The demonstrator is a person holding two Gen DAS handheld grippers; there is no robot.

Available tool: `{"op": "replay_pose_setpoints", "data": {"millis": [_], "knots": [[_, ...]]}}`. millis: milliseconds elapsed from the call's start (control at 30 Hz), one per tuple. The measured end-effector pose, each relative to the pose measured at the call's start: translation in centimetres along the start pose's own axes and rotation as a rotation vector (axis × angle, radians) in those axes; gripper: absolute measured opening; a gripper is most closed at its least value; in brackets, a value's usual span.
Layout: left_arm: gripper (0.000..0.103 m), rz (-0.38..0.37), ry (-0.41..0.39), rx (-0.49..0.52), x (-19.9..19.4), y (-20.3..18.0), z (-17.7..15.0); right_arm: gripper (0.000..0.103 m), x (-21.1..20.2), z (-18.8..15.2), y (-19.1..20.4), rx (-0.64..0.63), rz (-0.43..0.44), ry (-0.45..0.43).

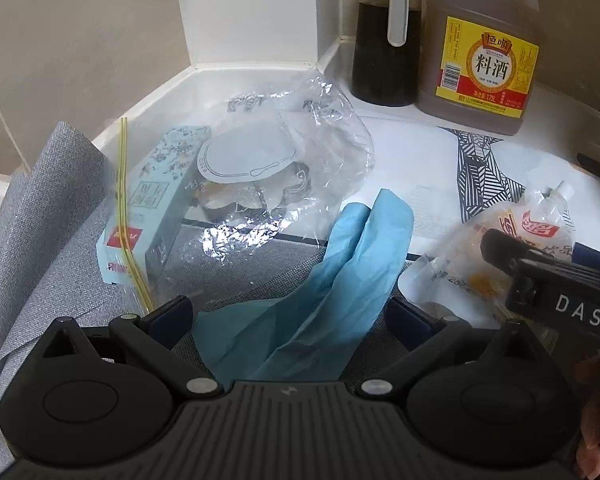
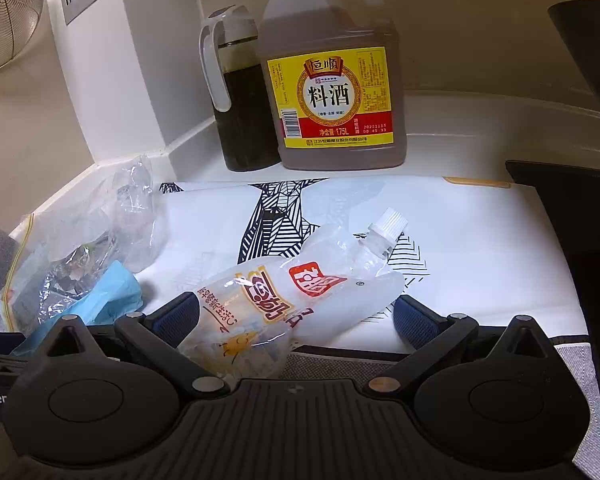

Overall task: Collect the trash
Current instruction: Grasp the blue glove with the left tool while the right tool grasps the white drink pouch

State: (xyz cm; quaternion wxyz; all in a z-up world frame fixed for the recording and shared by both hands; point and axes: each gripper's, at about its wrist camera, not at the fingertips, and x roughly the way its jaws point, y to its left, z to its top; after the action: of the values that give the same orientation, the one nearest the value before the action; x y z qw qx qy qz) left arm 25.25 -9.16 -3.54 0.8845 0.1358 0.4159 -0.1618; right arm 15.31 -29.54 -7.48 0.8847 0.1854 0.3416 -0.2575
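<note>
Plainly, both tongs stand wide and hold nothing. The left tongs [image 1: 290,318] straddle a limp blue glove [image 1: 320,280] lying on grey cloth [image 1: 40,220], its fingers reaching toward the white bench [image 1: 400,152]; the right tongs [image 2: 296,316] bracket a crumpled drink pouch [image 2: 300,292] with a white cap [image 2: 388,220], lying partly on a patterned mat [image 2: 460,232]. Just beyond the glove sits a clear zip bag [image 1: 260,168] already holding a pale carton [image 1: 156,200] and a peeled foil lid [image 1: 244,160], so it looks like the collecting point for the trash. Against the back wall, well apart from the tongs, stand a dark sauce jug [image 2: 240,112] and a cooking wine bottle [image 2: 332,92]. The likely trouble: the glove is thin and slack, so closing pads may pinch the cloth with it, or catch only a fold that slips free. The pouch is slick and seems nearly empty, so it could squirt sideways from the pads, and any dregs might leak out.
</note>
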Motion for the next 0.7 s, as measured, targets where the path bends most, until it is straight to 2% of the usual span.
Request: {"op": "replay_pose_setpoints", "data": {"millis": [700], "knots": [[0.103,0.017,0.003,0.003,0.13,-0.16,0.14,0.103,0.06,-0.06,0.20,-0.002,0.007,-0.003]]}}
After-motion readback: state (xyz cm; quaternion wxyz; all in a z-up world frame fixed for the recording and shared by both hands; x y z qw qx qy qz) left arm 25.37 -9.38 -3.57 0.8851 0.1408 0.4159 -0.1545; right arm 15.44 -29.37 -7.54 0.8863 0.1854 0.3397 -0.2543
